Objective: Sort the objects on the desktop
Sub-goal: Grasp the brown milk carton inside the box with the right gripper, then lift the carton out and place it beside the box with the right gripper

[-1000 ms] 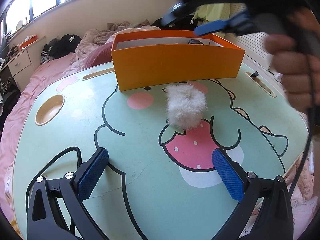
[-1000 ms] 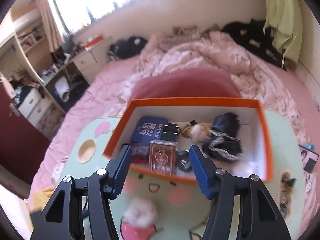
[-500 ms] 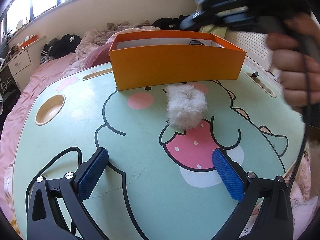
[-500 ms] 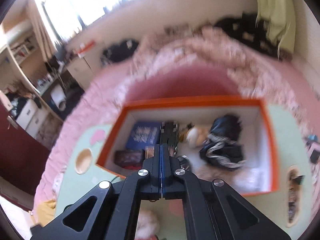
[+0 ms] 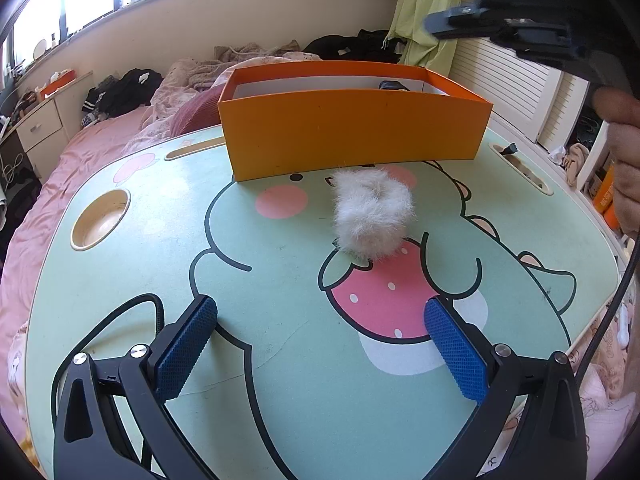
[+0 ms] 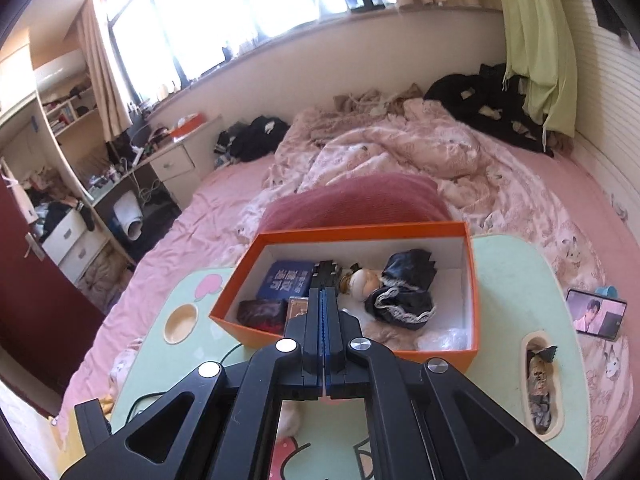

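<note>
Scrunchie, white, fluffy (image 5: 372, 216) — 1 pc, lying loose on the green cartoon surface (image 5: 120, 272), just in front of the orange box (image 5: 352, 140), near the box's front wall but whether touching, can't tell. Last loose item I see on the surface, by my count.

Orange box — already holds a doll in dark dress (image 6: 400, 292), blue booklet (image 6: 286, 280), a card pack (image 6: 298, 308) partly hidden, dark red pouch (image 6: 262, 312) and other bits. Phone (image 6: 596, 316) stands at the right edge, outside the box.

Left gripper (image 5: 320, 344) — jaws spread wide, empty, low over the near edge of the surface. Scrunchie lies straight ahead & a little right of centre, between the jaws' lines, well apart from the tips. No real long axis: roughly round ring, so approach angle matters little.

Right gripper (image 6: 322, 304) — jaws pressed together, nothing between them; held high above the box, tips over its contents. Scrunchie sits below & behind its tips, mostly hidden by the gripper body.

Judgement: left is the nearer & readier hand; push fwd, close on the fluff, lift over the front wall. Soft item, will squash; deep bite needed.
</note>
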`<state>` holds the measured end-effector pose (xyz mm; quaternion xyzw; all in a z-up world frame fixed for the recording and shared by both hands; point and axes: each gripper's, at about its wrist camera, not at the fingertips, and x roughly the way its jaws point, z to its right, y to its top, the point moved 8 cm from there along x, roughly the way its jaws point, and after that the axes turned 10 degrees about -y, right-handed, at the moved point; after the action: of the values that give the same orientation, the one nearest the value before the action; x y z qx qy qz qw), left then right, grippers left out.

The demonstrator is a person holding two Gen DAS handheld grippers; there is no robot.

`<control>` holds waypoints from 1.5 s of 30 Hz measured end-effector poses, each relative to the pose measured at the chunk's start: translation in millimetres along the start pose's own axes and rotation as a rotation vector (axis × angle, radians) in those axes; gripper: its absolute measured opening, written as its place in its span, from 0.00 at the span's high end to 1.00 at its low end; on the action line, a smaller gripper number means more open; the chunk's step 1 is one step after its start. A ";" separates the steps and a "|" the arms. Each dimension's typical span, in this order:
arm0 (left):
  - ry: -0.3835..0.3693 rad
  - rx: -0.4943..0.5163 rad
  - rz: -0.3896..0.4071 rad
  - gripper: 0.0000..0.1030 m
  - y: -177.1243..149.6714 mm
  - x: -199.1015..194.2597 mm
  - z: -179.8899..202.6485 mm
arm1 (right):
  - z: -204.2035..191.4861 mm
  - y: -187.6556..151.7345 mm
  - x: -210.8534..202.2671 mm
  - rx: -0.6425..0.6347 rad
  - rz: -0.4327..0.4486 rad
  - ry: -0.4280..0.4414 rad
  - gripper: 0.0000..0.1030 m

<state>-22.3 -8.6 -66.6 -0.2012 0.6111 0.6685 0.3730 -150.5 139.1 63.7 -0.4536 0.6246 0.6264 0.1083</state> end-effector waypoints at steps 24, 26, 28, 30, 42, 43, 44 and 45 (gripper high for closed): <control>0.000 -0.003 0.002 0.00 1.8 0.9 1.7 | -11.9 -21.5 121.3 -0.028 -0.378 -0.089 0.73; 0.000 -0.003 0.002 0.00 1.8 0.9 1.4 | -10.3 -20.3 112.6 -0.014 -0.351 -0.068 0.73; -0.001 -0.003 0.002 0.00 2.1 1.0 1.8 | -7.5 -13.6 104.0 0.014 -0.313 -0.041 0.73; 0.000 -0.003 0.002 0.00 2.3 1.0 2.5 | -3.7 -6.0 88.3 0.047 -0.258 -0.004 0.73; -0.001 -0.003 0.002 0.00 2.1 1.2 1.5 | 28.3 -10.6 21.9 0.194 -0.178 0.281 0.83; -0.001 -0.003 0.002 0.00 2.0 1.2 1.4 | 28.7 -18.7 18.5 0.188 -0.182 0.288 0.83; -0.001 -0.003 0.002 0.00 2.0 1.2 1.4 | 27.1 -28.6 16.9 0.172 -0.189 0.290 0.83; 0.000 -0.003 0.002 0.00 2.1 1.3 1.6 | 24.6 -38.0 17.3 0.152 -0.194 0.284 0.83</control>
<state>-24.4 -6.7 -65.9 -0.2009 0.6102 0.6700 0.3720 -144.2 160.8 20.9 -0.5859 0.6326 0.4937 0.1129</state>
